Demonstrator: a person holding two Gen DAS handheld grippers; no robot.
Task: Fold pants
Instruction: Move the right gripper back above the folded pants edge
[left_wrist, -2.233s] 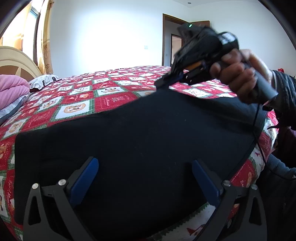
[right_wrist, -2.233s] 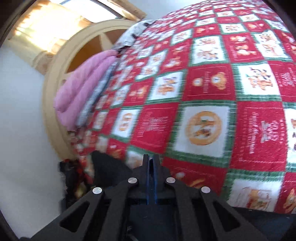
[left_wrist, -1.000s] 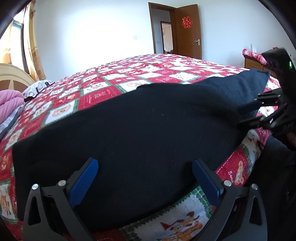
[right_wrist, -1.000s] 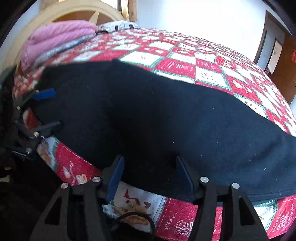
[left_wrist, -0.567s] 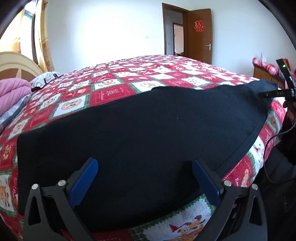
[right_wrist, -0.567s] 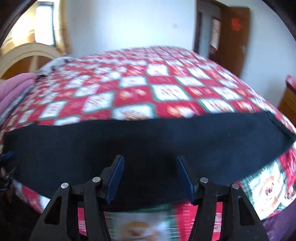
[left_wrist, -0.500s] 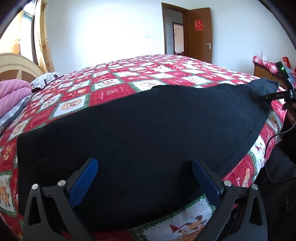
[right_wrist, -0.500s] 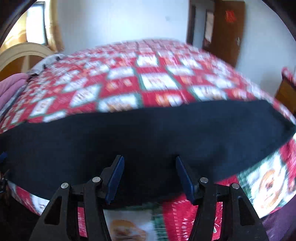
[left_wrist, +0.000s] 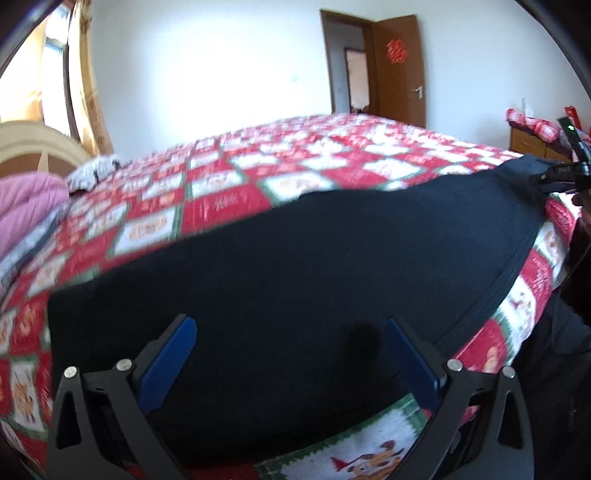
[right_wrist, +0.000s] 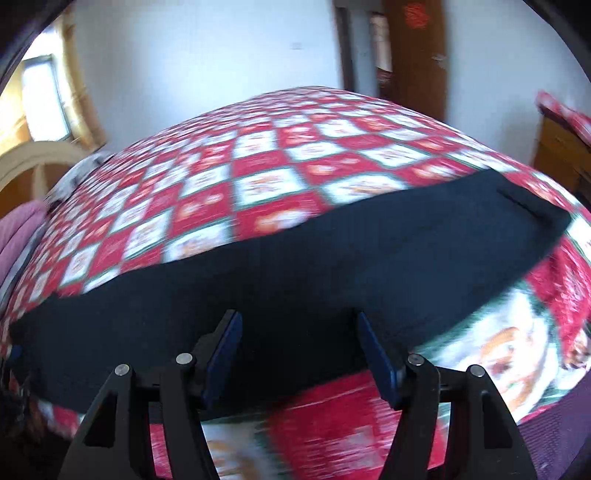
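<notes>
The black pants (left_wrist: 295, 273) lie flat in a long band across the near edge of the bed (left_wrist: 229, 195), on its red patchwork cover, filling the lower half of both views. Left gripper (left_wrist: 288, 362): jaws spread wide above the fabric, pinching nothing. Right gripper (right_wrist: 299, 350): jaws spread, just been opening further, nothing clamped between them. Pink blanket (left_wrist: 26, 206) at left edge.

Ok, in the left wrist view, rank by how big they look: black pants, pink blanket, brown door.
1. black pants, filling most of the lower frame, though nearest the camera.
2. pink blanket, cut off by the frame edge.
3. brown door, close to the blanket; unsure.
</notes>
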